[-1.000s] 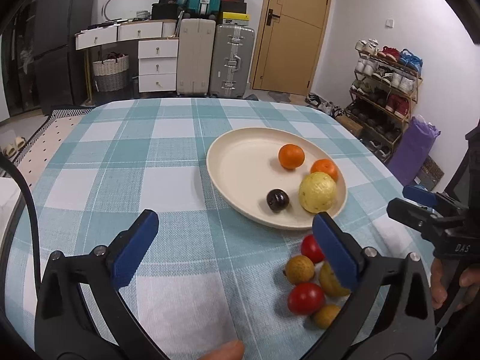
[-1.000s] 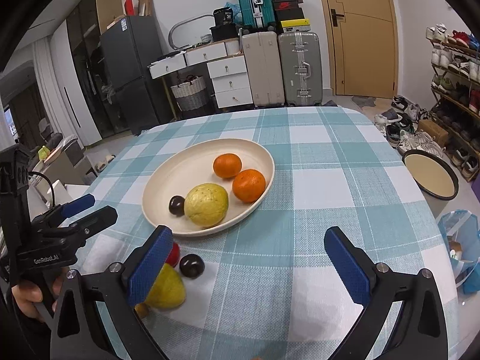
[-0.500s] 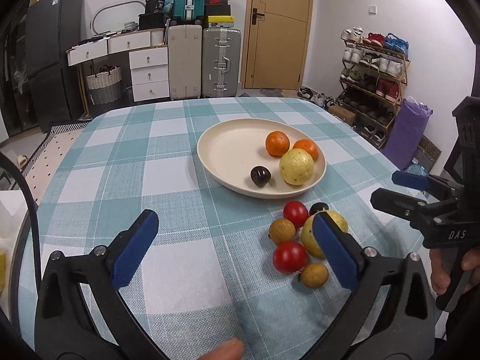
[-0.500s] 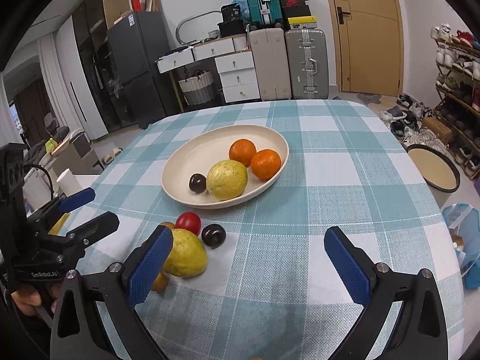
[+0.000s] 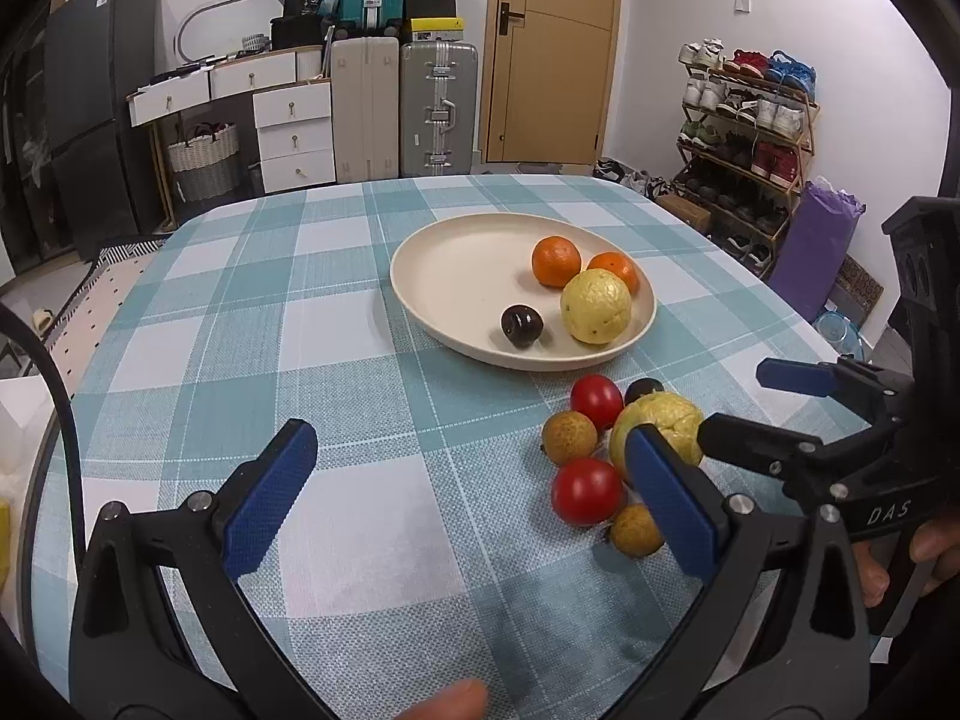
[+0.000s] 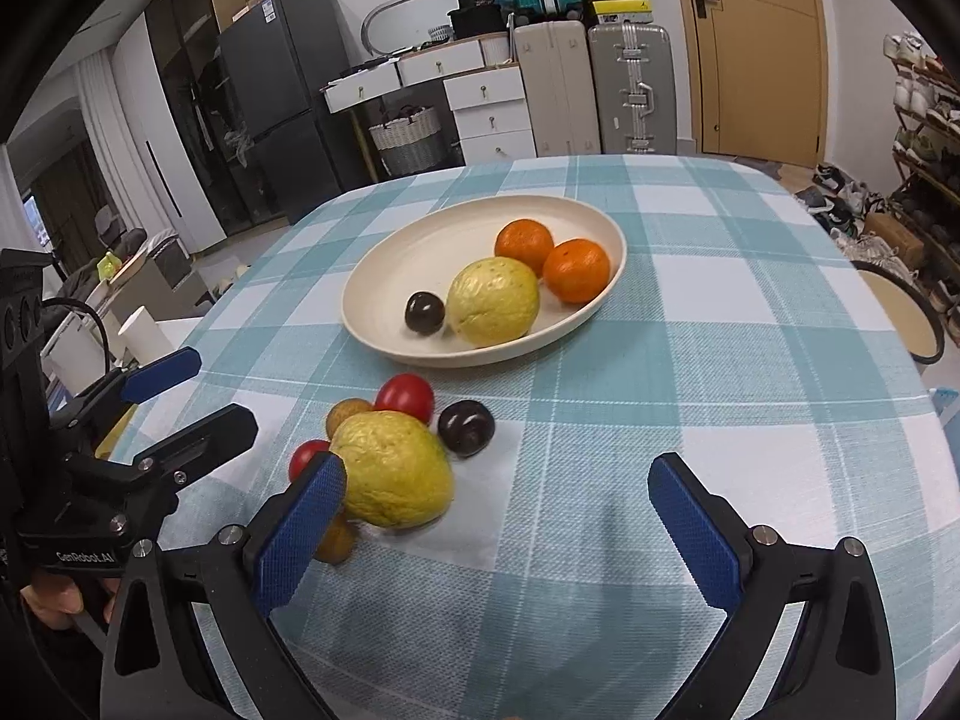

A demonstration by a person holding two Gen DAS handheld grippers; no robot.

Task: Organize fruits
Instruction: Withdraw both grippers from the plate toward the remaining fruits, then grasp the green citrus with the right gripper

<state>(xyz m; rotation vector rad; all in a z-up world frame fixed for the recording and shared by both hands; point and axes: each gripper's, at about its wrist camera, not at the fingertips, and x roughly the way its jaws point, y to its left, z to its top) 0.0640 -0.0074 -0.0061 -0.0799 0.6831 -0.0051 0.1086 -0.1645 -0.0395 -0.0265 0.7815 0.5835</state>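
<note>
The right gripper's [image 6: 498, 516] blue finger [image 6: 300, 531] covers part of the yellow fruit [image 6: 393, 468] and a brown one beneath it. The left gripper [image 5: 474, 495] hides that fruit's edge too. Both hang low over the checked tablecloth [image 5: 336, 360], jaws wide and empty. Loose fruits cluster just before the plate [image 6: 384, 276], which holds four others.

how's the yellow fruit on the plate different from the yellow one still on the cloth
The plated yellow fruit lies in the plate, touching an orange; the loose yellow fruit sits on the tablecloth among small fruits. The plated one is paler, the loose one greener. Both are large, bumpy-skinned and ungripped.
</note>
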